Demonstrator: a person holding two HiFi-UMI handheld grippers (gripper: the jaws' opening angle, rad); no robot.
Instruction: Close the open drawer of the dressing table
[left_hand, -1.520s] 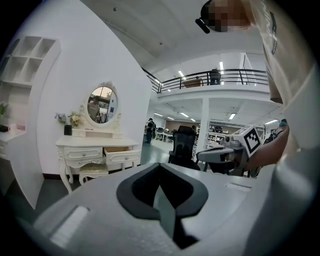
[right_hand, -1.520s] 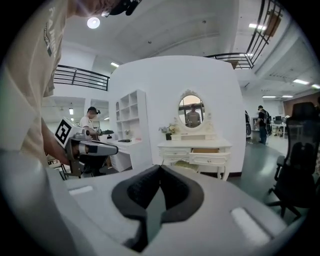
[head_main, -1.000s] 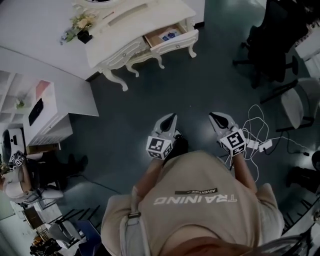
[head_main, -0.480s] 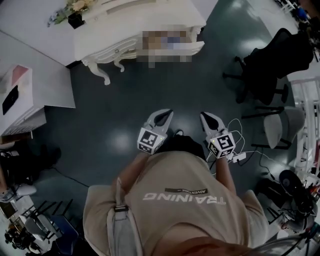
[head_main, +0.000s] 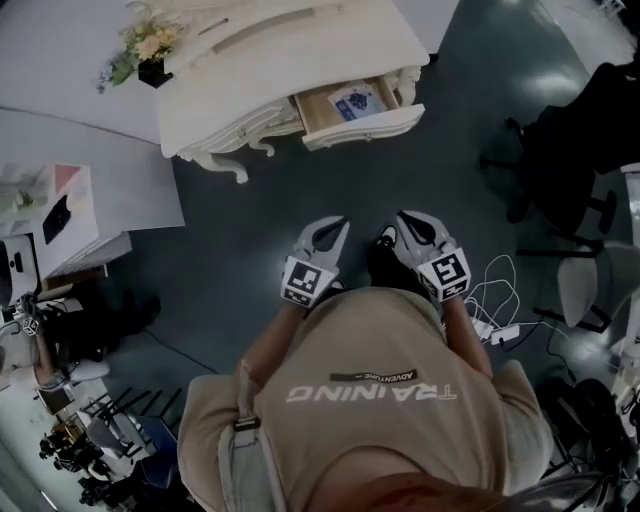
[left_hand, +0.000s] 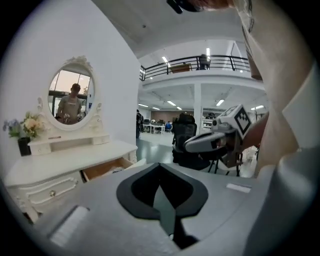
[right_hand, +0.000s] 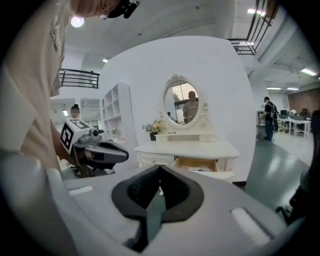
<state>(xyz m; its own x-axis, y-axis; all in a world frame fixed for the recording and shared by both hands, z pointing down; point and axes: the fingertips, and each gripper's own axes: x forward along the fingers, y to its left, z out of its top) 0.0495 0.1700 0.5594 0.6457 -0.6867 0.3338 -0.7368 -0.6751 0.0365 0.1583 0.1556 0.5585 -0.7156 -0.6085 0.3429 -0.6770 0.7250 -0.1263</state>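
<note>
The white dressing table stands at the top of the head view, and its right-hand drawer is pulled open with a blue-printed item inside. Both grippers hang in front of the person's chest over the dark floor, well short of the drawer. My left gripper is shut and holds nothing. So is my right gripper, just beside it. The left gripper view has the open drawer at the left beyond the shut left gripper. In the right gripper view the drawer lies straight ahead of the shut right gripper.
A flower vase sits on the table's left end, under an oval mirror. A white shelf unit stands at the left. Black office chairs and a tangle of white cables lie on the floor to the right.
The person has shifted towards the dressing table, so the drawer sits lower and more central in the head view. Both grippers stay shut and side by side.
</note>
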